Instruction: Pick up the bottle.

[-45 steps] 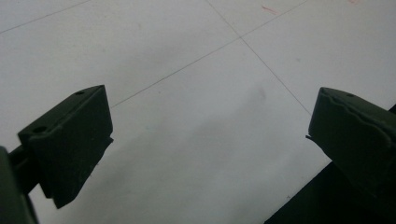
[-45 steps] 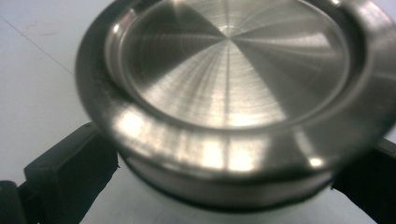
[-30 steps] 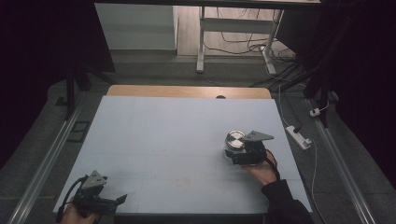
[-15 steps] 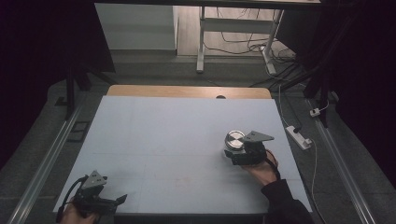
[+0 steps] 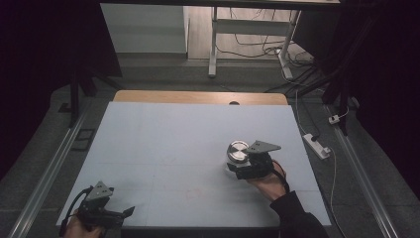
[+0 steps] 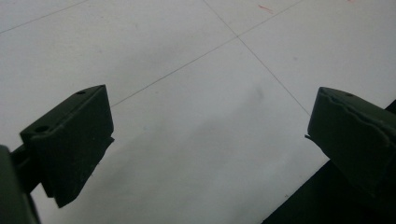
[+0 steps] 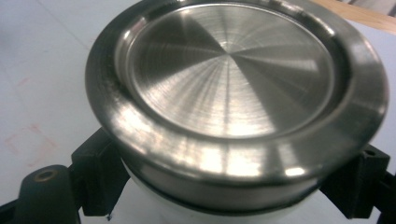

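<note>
Carry step: right tongs [image 5: 236,171] clamped on steel-lidded jar [image 5: 237,151]; left tongs [image 5: 130,212] spread, idle on counter [image 5: 163,134]. Next: steady lift required.

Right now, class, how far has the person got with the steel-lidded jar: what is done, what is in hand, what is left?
Done: the right gripper is shut on the white jar with the round steel lid. In hand: the jar is held over the white table. Left: placing it somewhere; the left gripper waits open at the table's near edge.

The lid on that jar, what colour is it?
Shiny silver metal lid, clearest in the right gripper view.
</note>
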### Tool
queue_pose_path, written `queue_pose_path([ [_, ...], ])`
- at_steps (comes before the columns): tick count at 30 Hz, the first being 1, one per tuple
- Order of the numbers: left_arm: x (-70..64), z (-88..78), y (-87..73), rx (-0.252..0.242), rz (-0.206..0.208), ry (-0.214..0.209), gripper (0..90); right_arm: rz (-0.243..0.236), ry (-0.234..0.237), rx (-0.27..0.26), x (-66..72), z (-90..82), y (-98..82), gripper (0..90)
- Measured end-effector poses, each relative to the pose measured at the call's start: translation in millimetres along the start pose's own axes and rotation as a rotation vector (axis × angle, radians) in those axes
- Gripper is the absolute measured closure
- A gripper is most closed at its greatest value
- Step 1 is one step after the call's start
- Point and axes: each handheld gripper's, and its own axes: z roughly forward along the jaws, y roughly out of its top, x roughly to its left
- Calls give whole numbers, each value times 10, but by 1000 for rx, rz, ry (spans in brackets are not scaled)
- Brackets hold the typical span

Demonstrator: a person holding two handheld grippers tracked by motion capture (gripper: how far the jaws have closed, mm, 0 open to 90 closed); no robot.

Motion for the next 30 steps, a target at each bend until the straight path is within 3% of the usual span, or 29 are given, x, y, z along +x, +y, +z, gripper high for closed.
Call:
queue_pose_path([
  [18,12,-4,-2,-4,-8,-3,2,-66,119,1,474,228,188,147],
  [30,15,-5,-3,-4,-9,-5,1,-102,162,9,715,385,257,147],
])
